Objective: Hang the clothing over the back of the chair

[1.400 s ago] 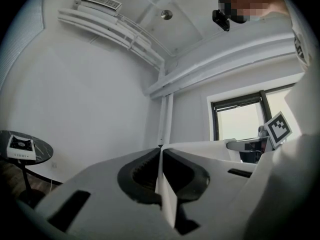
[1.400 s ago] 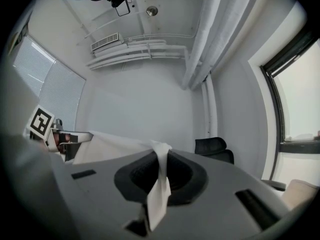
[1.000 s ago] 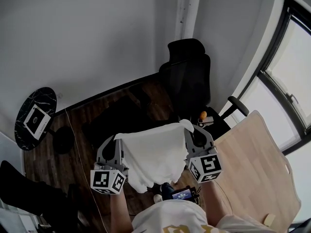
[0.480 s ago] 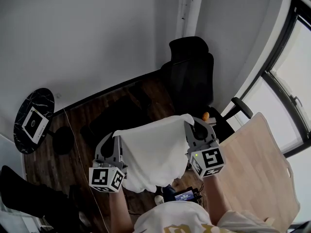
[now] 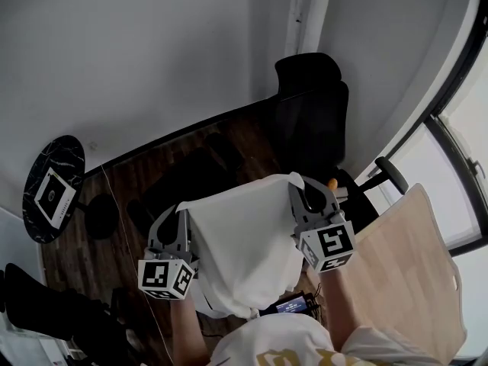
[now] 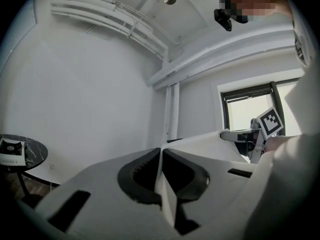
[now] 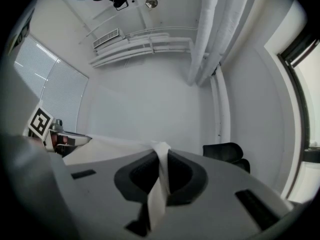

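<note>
the left gripper [image 5: 182, 213] is clamped shut on the left top corner of the white garment [image 5: 244, 242]. in the left gripper view a thin fold of the cloth runs down between its dark pads, which are pressed together. the right gripper [image 5: 299, 187] is closed on the opposite top corner. the right gripper view shows a twisted strip of the white fabric pinched between its pads and trailing down out of them. the garment is held up in the air, its top edge spread between the two grippers and the rest drooping back toward the person's torso [image 5: 278, 343] at the near edge. both grippers point away from the person, toward the far wall. the black office chair [image 5: 311, 120] stands at the far right, close to the white wall and just beside a vertical pipe [image 5: 305, 14]. its headrest is uppermost in the head view, and one armrest [image 5: 390, 174] sticks out to the right. the garment hangs nearer than the chair and does not touch it. a small orange object [image 5: 332, 182] shows just right of the right gripper, by the chair's seat; what it is cannot be told. a light wooden tabletop [image 5: 412, 265] fills the near right under the window [image 5: 465, 151]. on the dark wooden floor [image 5: 191, 158] at the far left stands a round dark side table [image 5: 42, 166] bearing a white marker card [image 5: 55, 195].
</note>
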The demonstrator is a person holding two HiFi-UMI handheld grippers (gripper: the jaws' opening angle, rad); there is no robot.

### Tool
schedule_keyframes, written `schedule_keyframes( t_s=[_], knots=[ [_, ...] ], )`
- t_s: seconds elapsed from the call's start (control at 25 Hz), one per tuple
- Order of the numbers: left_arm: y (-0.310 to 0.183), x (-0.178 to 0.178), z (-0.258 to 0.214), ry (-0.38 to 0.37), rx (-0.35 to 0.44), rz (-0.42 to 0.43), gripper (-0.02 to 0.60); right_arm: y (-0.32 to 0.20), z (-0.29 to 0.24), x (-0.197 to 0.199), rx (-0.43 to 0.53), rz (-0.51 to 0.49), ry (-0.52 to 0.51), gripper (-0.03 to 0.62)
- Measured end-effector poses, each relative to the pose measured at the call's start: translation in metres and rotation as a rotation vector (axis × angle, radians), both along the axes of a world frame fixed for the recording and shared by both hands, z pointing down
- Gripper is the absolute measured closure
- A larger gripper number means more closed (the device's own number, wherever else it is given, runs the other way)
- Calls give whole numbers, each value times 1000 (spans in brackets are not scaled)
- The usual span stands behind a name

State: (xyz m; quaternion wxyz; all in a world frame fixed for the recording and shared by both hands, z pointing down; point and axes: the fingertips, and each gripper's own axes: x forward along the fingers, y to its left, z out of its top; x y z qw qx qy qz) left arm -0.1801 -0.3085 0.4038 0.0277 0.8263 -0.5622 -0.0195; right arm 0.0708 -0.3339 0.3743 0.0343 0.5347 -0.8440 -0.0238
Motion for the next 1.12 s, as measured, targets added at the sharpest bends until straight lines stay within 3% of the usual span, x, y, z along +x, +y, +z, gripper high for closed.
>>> schedule_keyframes(
  t_s=[0.24, 0.52, 0.68, 0.84, 1.12],
  knots=[
    [-32, -5, 20, -17, -54, -31, 558, -34, 9, -8, -18, -40, 30, 574],
    [-55, -5, 42, -87, -102, -48, 558, -66, 24, -14, -40, -97, 82, 574],
    [-63, -5, 68, -221, -142, -54, 558, -77, 43, -17, -63, -157, 132, 574],
    [-67, -1, 95, -255, -189, -33, 558, -85, 66, -17, -107, -192, 171, 574],
    [-70, 12, 144, -416, -272, 50, 558, -90, 100, -18, -129, -231, 341, 572]
  ],
)
